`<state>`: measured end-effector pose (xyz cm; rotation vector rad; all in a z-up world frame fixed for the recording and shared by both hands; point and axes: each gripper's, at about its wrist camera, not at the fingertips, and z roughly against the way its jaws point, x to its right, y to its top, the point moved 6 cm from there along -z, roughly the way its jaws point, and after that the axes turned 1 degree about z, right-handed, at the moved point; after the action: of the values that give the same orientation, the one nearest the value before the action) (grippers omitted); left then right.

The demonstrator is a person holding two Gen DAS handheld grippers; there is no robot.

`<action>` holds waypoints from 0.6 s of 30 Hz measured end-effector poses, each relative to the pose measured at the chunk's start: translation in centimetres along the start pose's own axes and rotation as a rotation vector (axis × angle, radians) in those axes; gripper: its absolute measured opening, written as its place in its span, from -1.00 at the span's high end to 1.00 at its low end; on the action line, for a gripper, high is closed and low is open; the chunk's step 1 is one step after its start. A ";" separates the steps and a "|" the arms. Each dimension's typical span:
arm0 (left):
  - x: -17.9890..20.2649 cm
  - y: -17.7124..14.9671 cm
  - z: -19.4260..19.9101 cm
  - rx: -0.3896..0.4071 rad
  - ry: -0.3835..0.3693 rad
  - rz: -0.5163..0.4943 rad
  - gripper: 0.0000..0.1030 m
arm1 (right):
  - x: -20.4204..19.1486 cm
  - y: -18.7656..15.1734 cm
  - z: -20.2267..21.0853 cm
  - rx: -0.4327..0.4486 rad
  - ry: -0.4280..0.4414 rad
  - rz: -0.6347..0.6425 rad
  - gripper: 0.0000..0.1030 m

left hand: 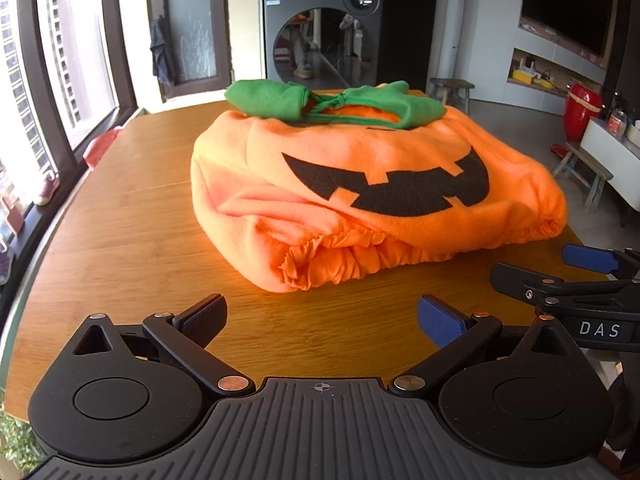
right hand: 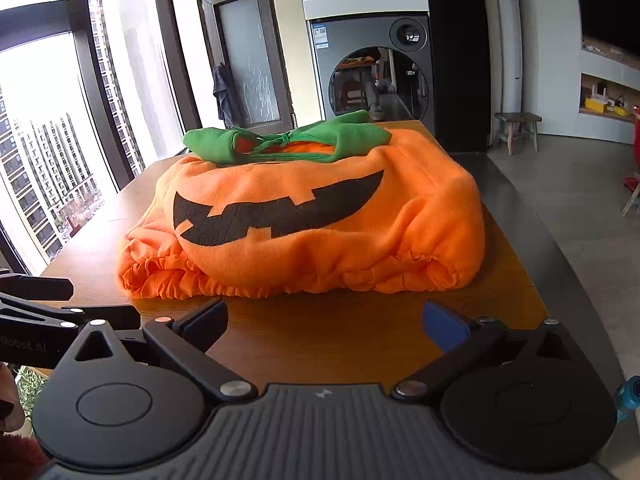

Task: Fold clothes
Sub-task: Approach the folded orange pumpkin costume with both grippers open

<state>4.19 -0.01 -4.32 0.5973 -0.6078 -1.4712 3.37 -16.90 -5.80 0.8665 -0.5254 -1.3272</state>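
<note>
Left gripper (left hand: 321, 316): jaws wide apart, nothing between them, tilted down over bare wood just short of the costume's near left corner.
Right gripper (right hand: 326, 320): jaws likewise spread and empty, hovering near the near edge, just right of the left one.
Pumpkin costume (left hand: 360, 184): lying in a puffy orange heap mid-table, black grin facing up, green collar (left hand: 332, 102) at the far side, gathered elastic hem (left hand: 332, 258) along the near side.
Table (left hand: 132, 232): wooden, bare round the costume.
Handling: probably light, soft, bulky fleece; likely to sag and spring back; not fragile, hardly slippery.
Where to hold: best guess, the ruffled hem at the near left and near right corners, pinching both layers.
Beyond: washing machine (left hand: 324, 36) and windows (left hand: 60, 60) at the far side.
</note>
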 end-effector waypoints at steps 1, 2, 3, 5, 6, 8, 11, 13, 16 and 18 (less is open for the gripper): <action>0.0 0.0 0.0 0.001 0.000 0.000 -1.00 | 0.0 0.0 0.0 -0.001 0.000 -0.001 -1.00; 0.0 0.0 -0.1 0.003 0.001 0.000 -1.00 | 0.0 0.0 0.0 -0.001 0.000 -0.003 -1.00; 0.0 -0.1 -0.1 0.004 0.001 -0.001 -1.00 | 0.1 -0.1 -0.1 -0.002 0.000 -0.004 -1.00; 0.0 -0.1 -0.2 0.007 0.002 -0.001 -1.00 | 0.1 -0.1 -0.1 -0.003 0.000 -0.007 -1.00; 0.0 -0.1 -0.2 0.008 0.003 -0.001 -1.00 | 0.1 -0.1 -0.1 -0.004 0.001 -0.009 -1.00; 0.0 -0.1 -0.3 0.011 0.004 -0.002 -1.00 | 0.2 -0.2 -0.2 -0.005 0.001 -0.012 -1.00; -0.3 0.0 -0.4 0.006 -0.004 0.008 -1.00 | 0.3 -0.3 -0.3 -0.007 0.001 -0.016 -1.00; -0.5 0.0 -0.4 -0.006 -0.015 0.022 -1.00 | 0.3 -0.3 -0.3 -0.009 0.001 -0.019 -1.00; -0.3 -0.2 -0.5 -0.013 -0.020 0.028 -1.00 | 0.3 -0.3 -0.4 -0.013 0.000 -0.019 -1.00; -0.3 -0.2 -0.6 -0.019 -0.022 0.031 -1.00 | 0.3 -0.4 -0.5 -0.016 0.000 -0.019 -1.00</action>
<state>4.41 0.26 -4.92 0.5553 -0.6173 -1.4542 3.57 -17.10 -6.40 0.8603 -0.5074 -1.3470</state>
